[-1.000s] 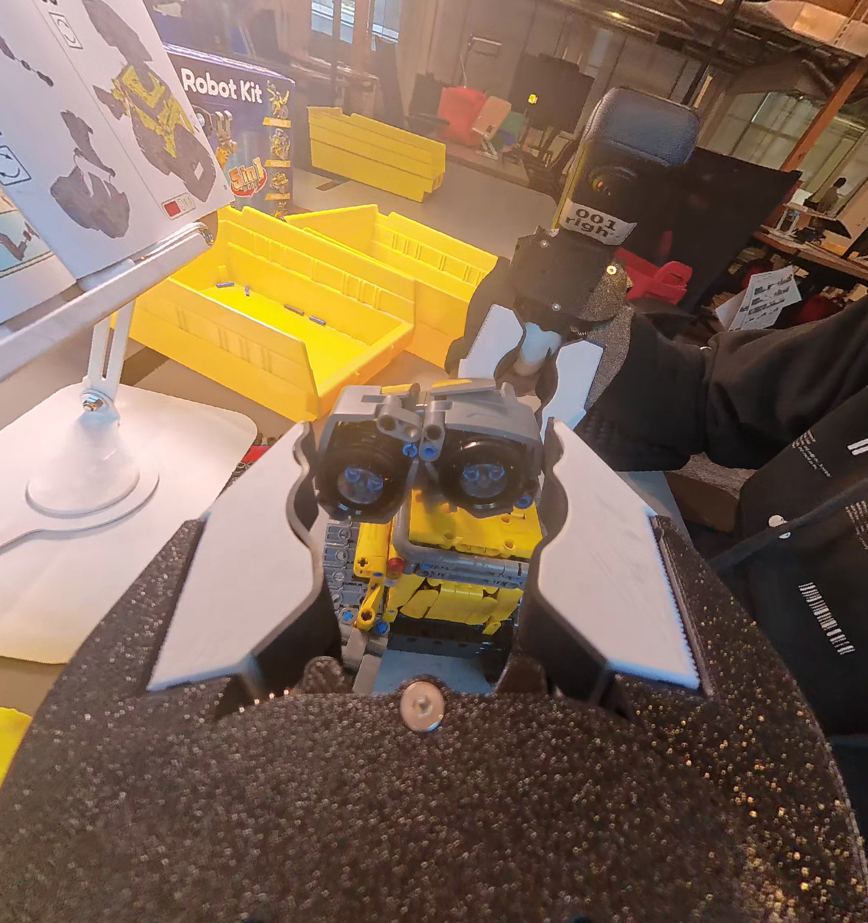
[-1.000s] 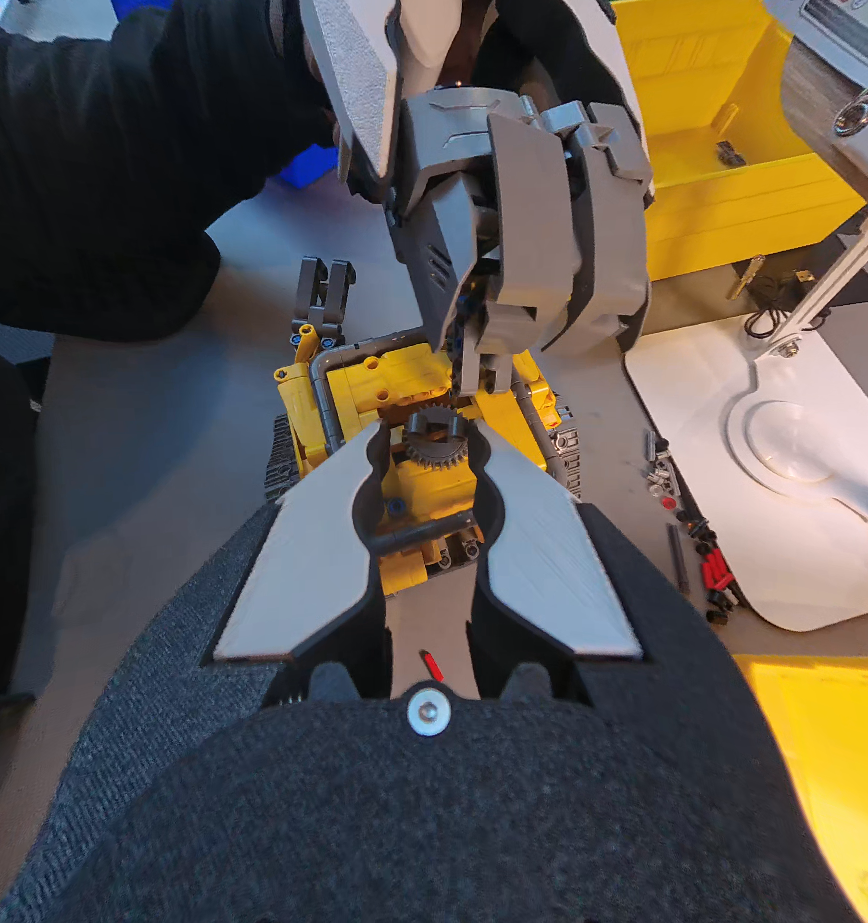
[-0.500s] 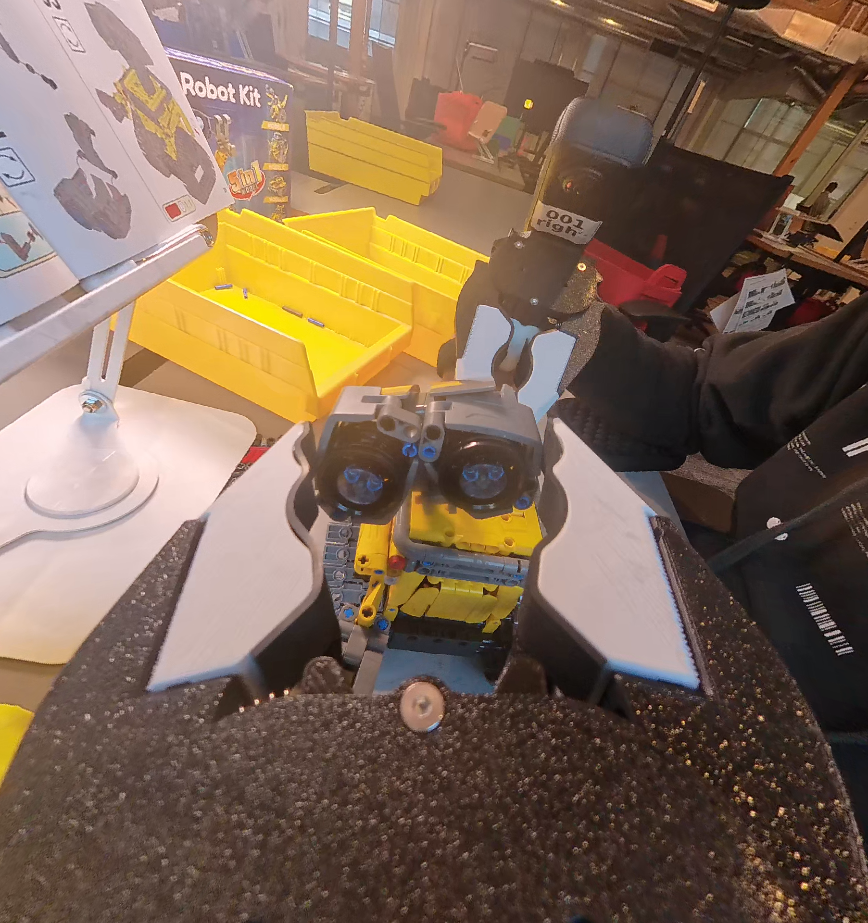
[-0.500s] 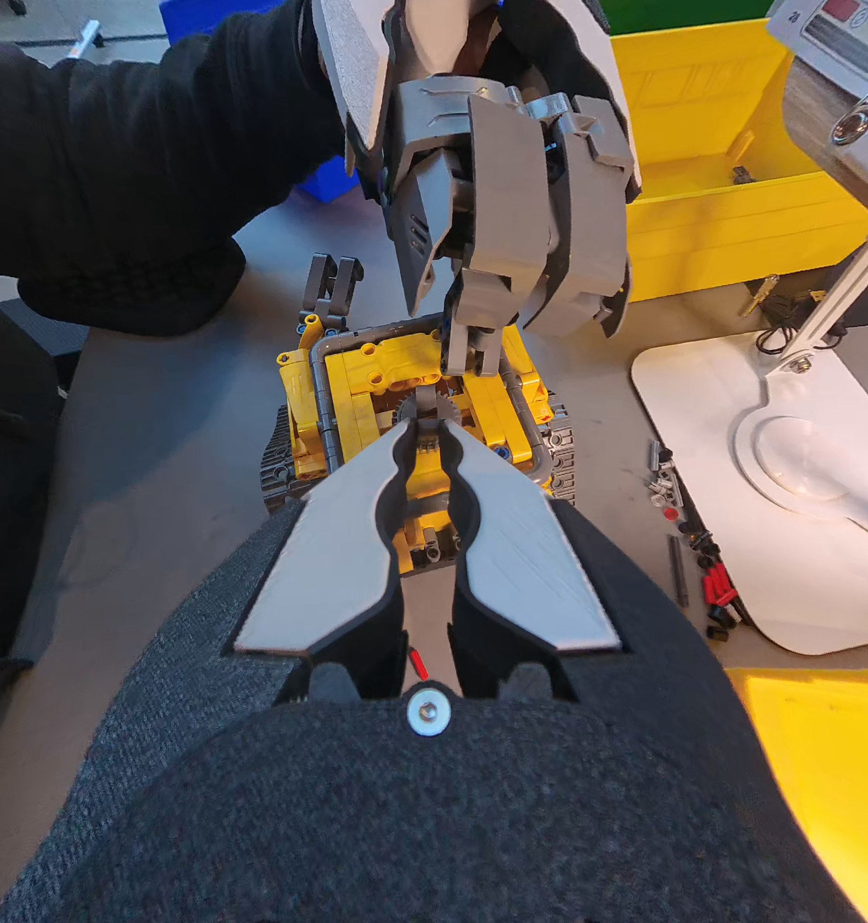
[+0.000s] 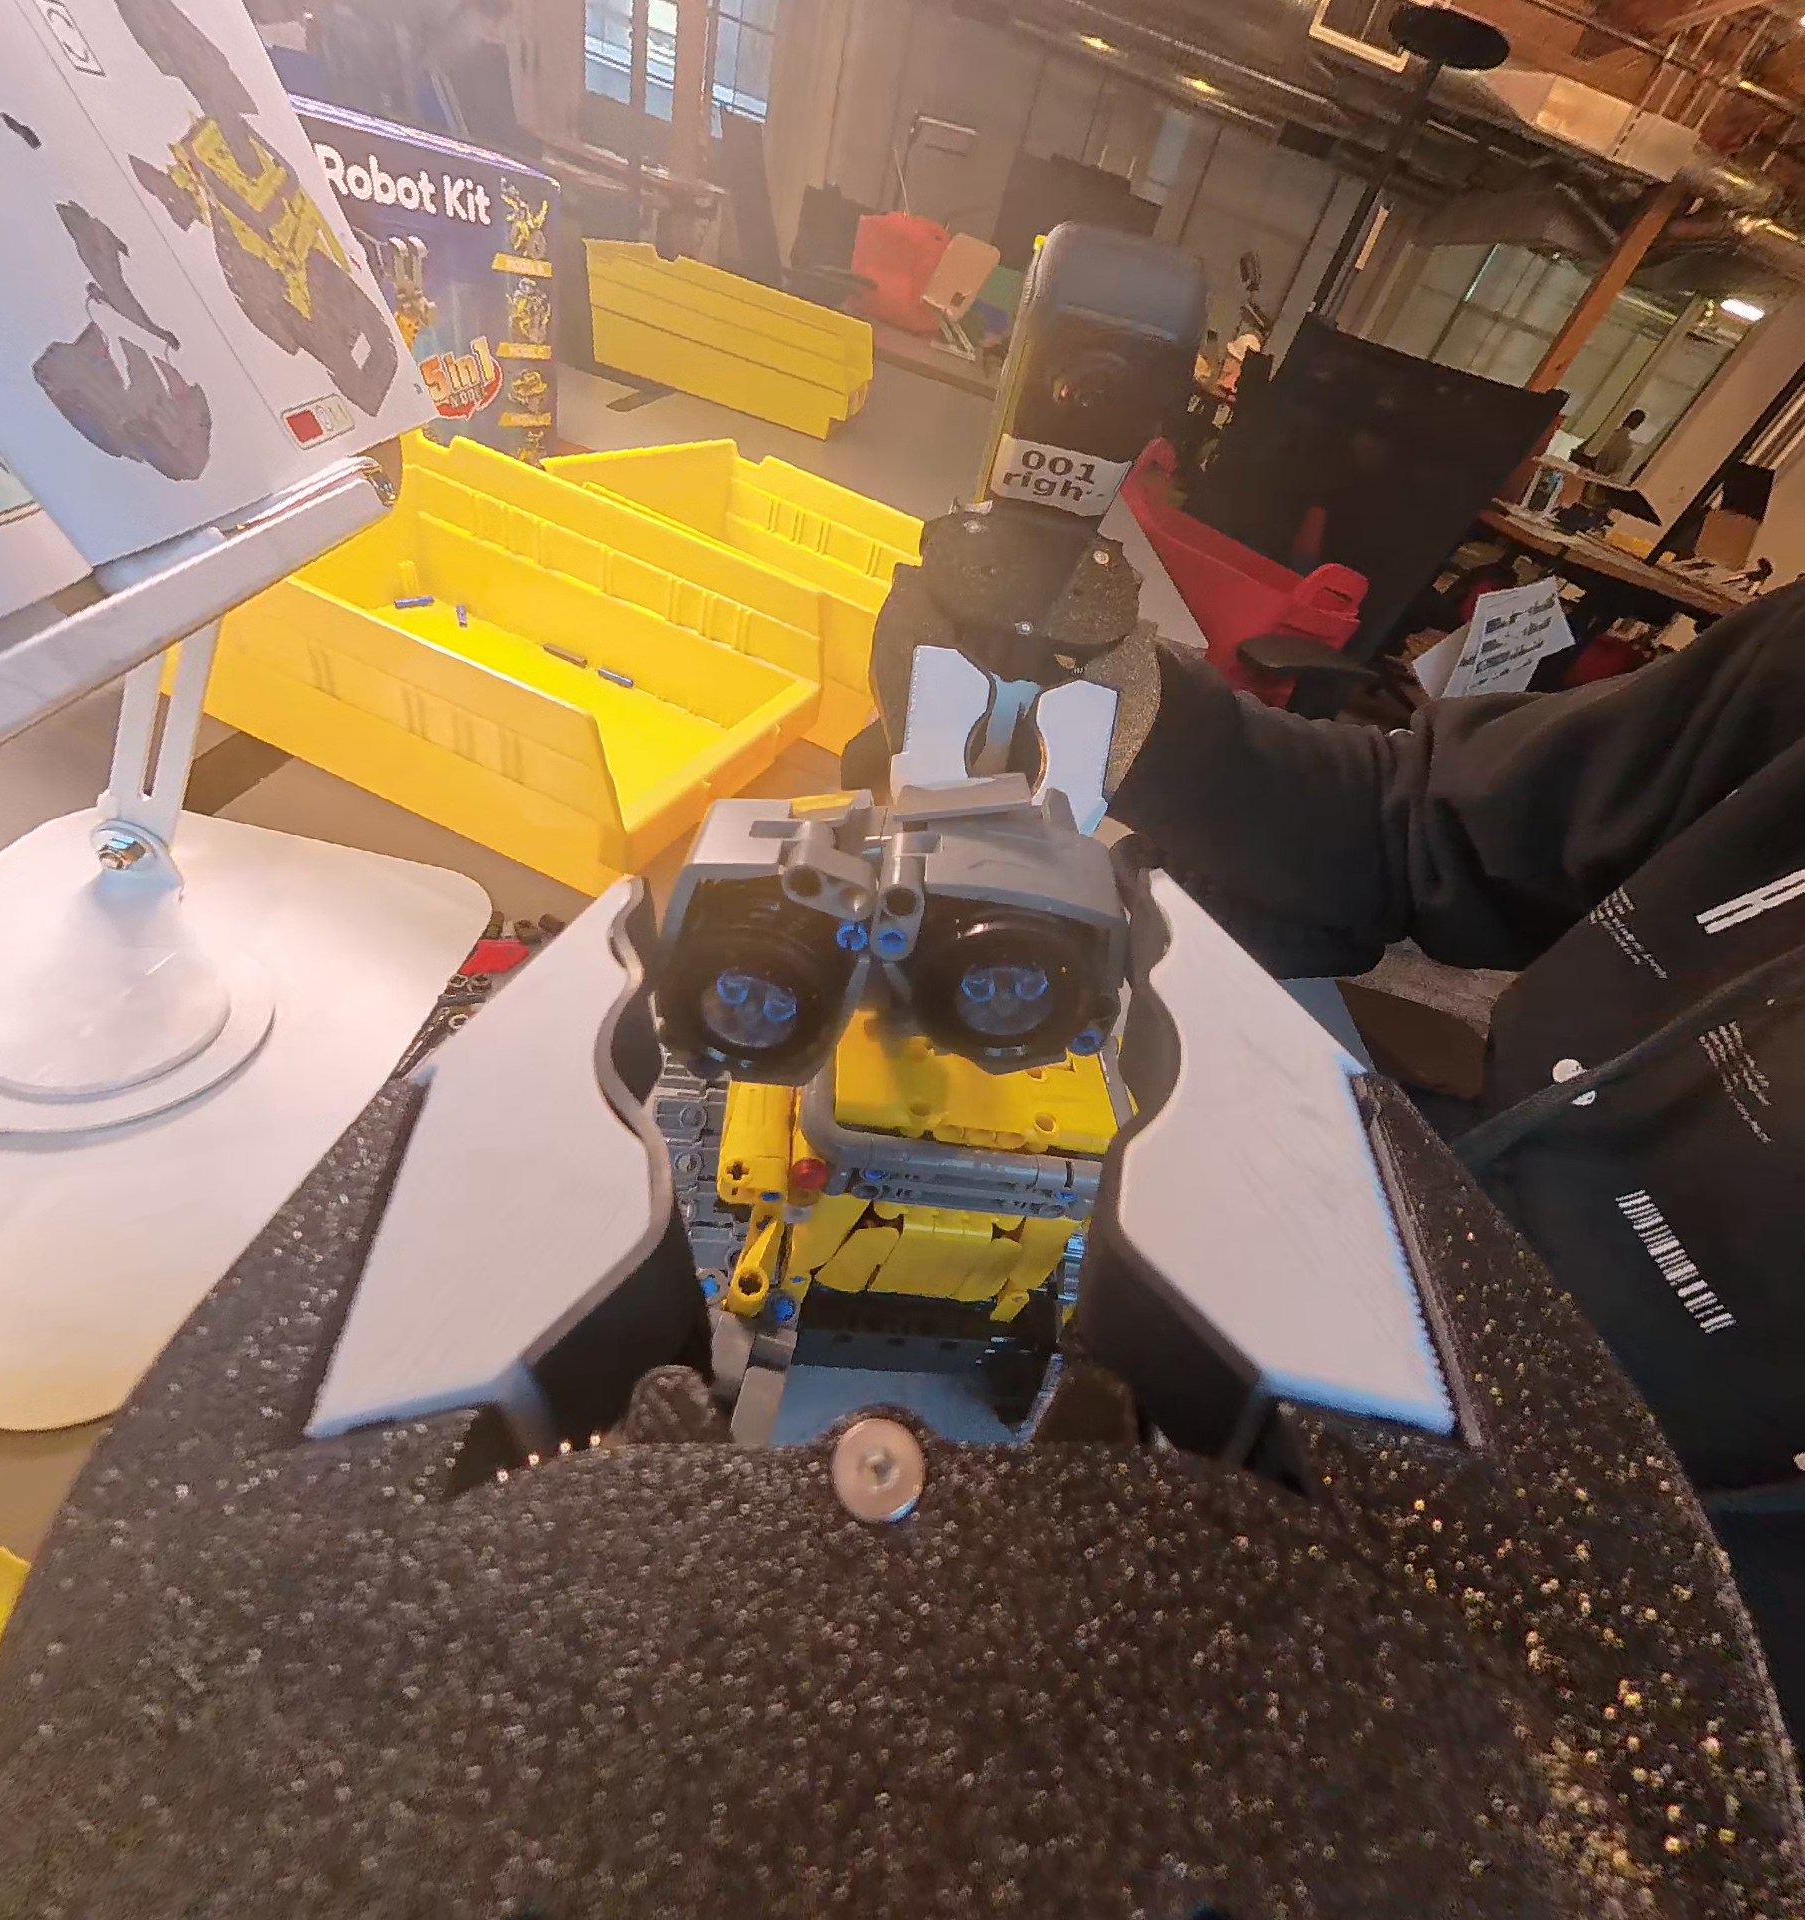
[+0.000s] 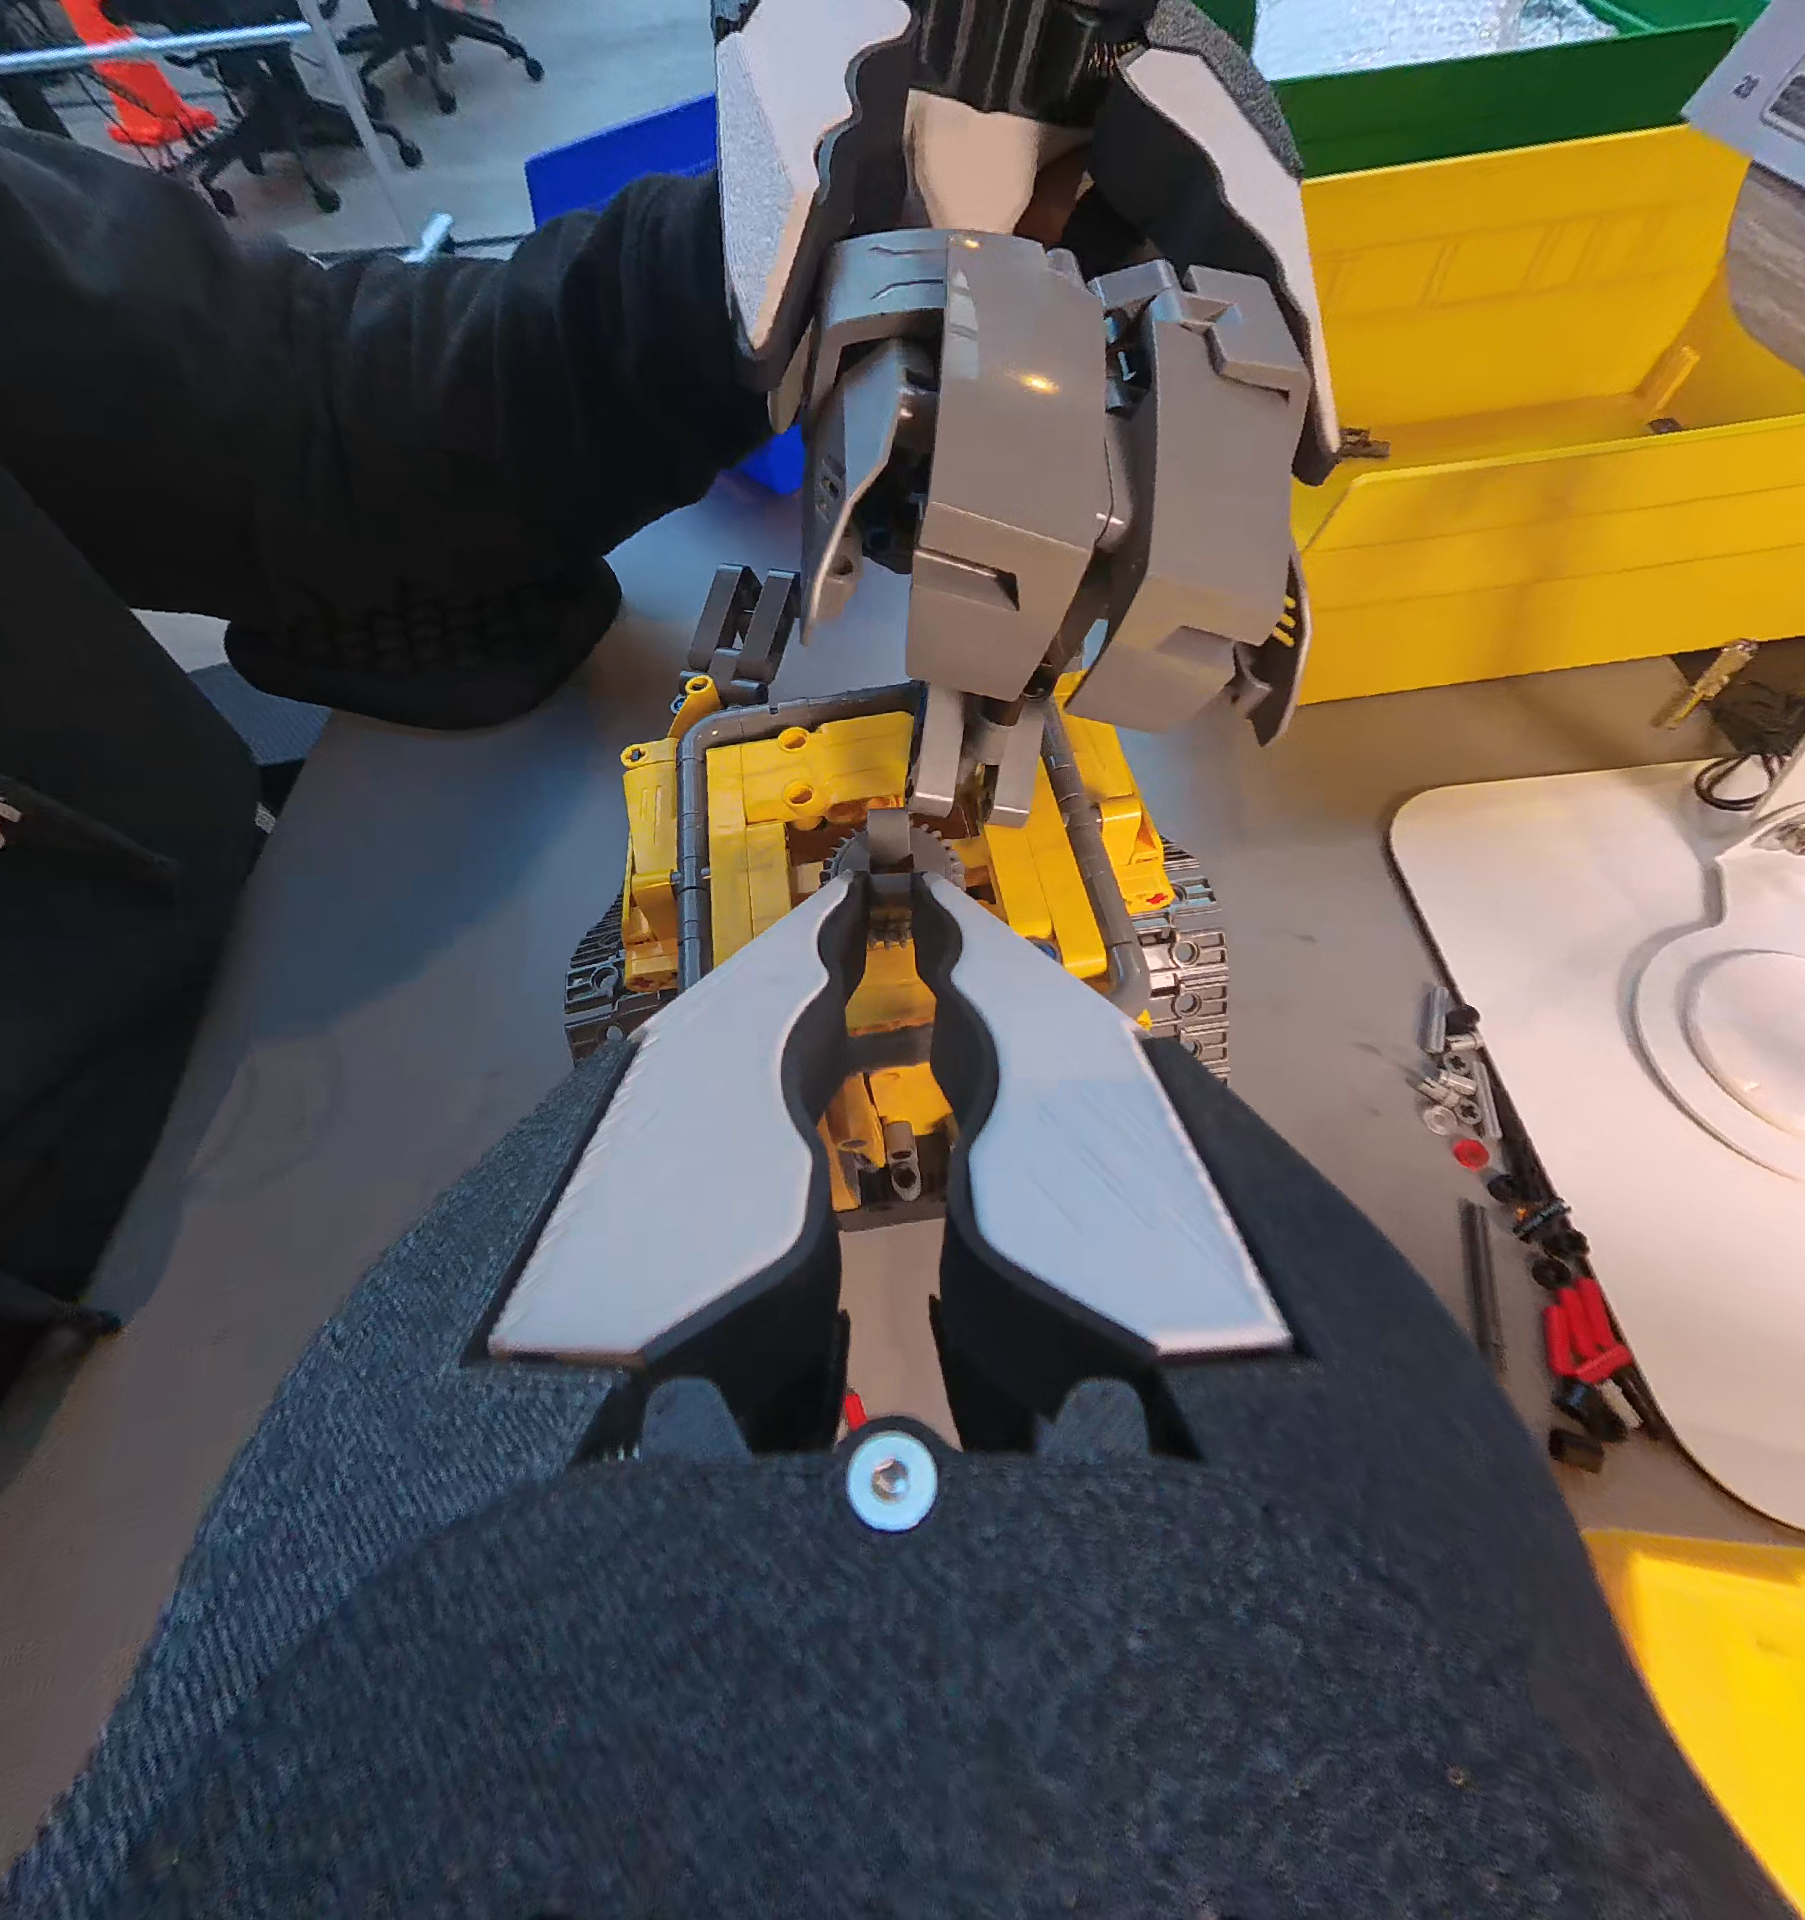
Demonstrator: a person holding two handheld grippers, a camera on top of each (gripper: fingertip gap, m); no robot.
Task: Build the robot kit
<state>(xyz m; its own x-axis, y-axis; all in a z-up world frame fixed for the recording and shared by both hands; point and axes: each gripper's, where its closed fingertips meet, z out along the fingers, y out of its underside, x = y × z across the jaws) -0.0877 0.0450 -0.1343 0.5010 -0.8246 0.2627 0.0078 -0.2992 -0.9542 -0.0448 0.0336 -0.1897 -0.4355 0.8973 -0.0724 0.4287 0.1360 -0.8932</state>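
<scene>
My left gripper (image 5: 882,935) is shut on the grey robot head (image 5: 898,925), which has two black eyes. It holds the head upright over the yellow brick body (image 5: 960,1101) with grey tracks, which stands on the table. In the right wrist view the left gripper (image 6: 1012,312) grips the head (image 6: 1023,468) from above, and the neck reaches down to the gear on top of the body (image 6: 763,831). My right gripper (image 6: 890,888) has its tips pinched on a small grey neck piece (image 6: 887,831) at that gear. The right gripper also shows behind the head in the left wrist view (image 5: 991,727).
Yellow bins (image 5: 524,665) (image 6: 1552,520) stand beyond the model. A white stand base (image 6: 1604,1039) (image 5: 150,1039) carries an instruction sheet (image 5: 150,260), with a kit box (image 5: 441,260) behind. Small loose parts (image 6: 1500,1195) lie by the base. Black sleeves (image 6: 254,416) (image 5: 1397,831) flank the model. The grippers' ends are close to 8 centimeters from one another.
My right gripper's fingers have closed from wide apart to nearly together around the neck piece, and it has drawn back a little. My left gripper still holds the head in place.
</scene>
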